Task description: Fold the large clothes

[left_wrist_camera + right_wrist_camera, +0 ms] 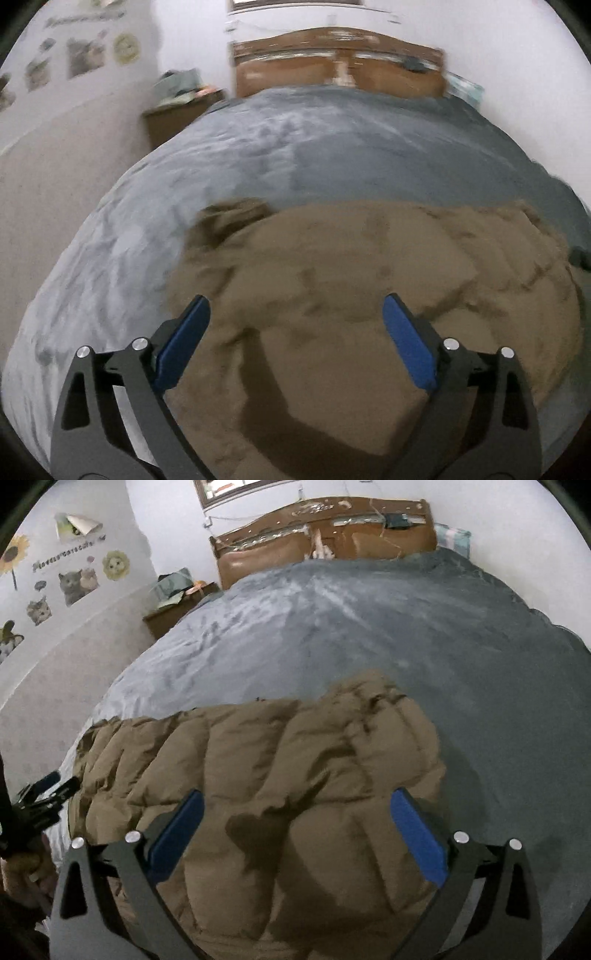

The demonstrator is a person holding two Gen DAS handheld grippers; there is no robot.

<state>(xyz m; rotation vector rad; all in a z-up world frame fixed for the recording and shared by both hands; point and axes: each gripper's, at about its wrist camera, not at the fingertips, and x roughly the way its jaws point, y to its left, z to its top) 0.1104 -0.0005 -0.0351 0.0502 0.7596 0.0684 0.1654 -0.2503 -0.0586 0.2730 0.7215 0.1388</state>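
A brown quilted puffer jacket (332, 280) lies bunched and partly folded on the near part of a grey bed cover (295, 147). In the left wrist view, which is motion-blurred, my left gripper (295, 299) hovers over the jacket's left half. It is open, with nothing between its blue pads (184, 343). My right gripper (298, 793) hangs over the jacket (258, 760) near its right edge, open wide and empty. The left gripper (59, 782) also shows at the jacket's left end in the right wrist view, with a hand (22, 871) behind it.
The grey bed cover (406, 627) stretches back to a worn wooden headboard (325, 535). A brown nightstand (173, 609) with loose items stands left of the bed. The left wall carries cat and flower stickers (77, 579). A striped pillow (452, 539) sits at the far right corner.
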